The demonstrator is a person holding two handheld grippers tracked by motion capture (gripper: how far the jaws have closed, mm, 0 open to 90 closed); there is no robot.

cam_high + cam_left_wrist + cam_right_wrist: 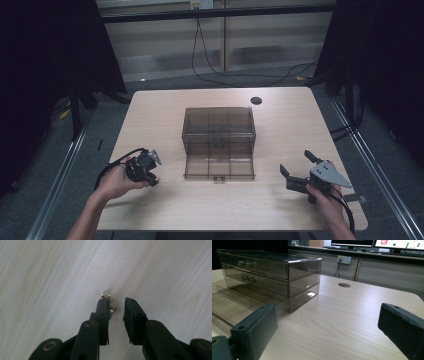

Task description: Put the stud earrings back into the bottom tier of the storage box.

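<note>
We see a smoky translucent plastic drawer cabinet near the middle of the pale wood-grain counter, its bottom drawer pulled out toward the person, so the cabinet's front faces the near edge and the open drawer's length runs from the cabinet toward us. The high view shows the drawer split into compartments; the right gripper view shows what the high view hides, namely two shut drawers above it, each with a pair of small knobs, stacked one over the other. The left gripper sits left of the drawer, well apart from it, and in the left gripper view its jaws stand narrowly parted with bare counter between them and nothing held; a small brass-and-white fitting shows at the tip of one jaw. The right gripper rests right of the drawer with its jaws spread wide and empty. A round dark hole marks the counter's far side. Beyond it, cables trail over grey floor, and the right gripper view shows monitors and a wall socket.
</note>
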